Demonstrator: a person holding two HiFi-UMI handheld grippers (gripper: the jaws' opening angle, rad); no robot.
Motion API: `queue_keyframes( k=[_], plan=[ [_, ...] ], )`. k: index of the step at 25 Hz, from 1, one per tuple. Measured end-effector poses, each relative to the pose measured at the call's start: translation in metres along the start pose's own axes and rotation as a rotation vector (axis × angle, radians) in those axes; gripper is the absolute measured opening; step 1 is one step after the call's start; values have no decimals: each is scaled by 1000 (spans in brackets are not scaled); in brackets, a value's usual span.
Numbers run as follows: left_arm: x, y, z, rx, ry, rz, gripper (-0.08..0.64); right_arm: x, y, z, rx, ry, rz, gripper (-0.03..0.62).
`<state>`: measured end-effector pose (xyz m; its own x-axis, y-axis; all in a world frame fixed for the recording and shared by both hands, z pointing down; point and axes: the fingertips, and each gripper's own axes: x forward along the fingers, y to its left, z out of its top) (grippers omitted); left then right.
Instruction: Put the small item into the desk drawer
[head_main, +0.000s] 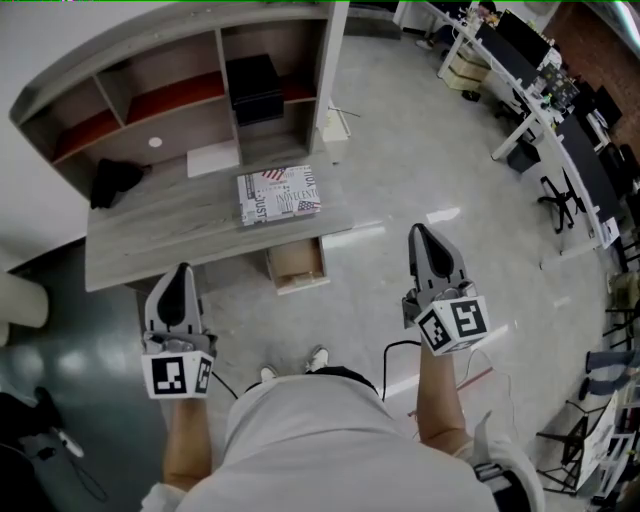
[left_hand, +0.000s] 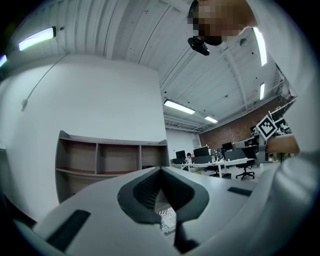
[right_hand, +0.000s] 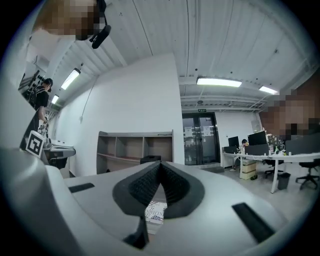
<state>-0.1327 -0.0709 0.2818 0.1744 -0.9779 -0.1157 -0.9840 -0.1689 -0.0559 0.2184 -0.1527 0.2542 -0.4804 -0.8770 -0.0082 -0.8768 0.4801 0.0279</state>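
A black box stands in the shelf unit, a white sheet just beside.

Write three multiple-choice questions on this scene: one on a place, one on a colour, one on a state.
1. The printed box lies: A on the desk; B on the floor; C on a chair.
2. The boxy item in the shelf compartment is: A yellow; B black; C green.
3. The right claw is: A wide open; B shut on the printed box; C shut, empty.
Key: 1 A, it rests on the desktop; 2 B, plainly black; 3 C, its jaws meet with nothing between.
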Motion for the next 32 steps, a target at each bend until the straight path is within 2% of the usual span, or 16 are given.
queue_keyframes(
  k=[5, 13, 21, 32],
  plan=[
    [-10, -2, 4, -32, 4, 50, 17, -32, -7, 15, 25, -34, 4, 23],
    [-24, -7, -3, -47, 23, 68, 17, -50, -17, 21, 29, -58, -27, 23],
    [-33, -3, -1, -43, 27, 55, 17, -43, 11, 29, 10, -68, 16, 23],
    [-57, 15, -11, -70, 56, 39, 17, -53, 50, 29, -19, -52, 12, 23]
  ],
)
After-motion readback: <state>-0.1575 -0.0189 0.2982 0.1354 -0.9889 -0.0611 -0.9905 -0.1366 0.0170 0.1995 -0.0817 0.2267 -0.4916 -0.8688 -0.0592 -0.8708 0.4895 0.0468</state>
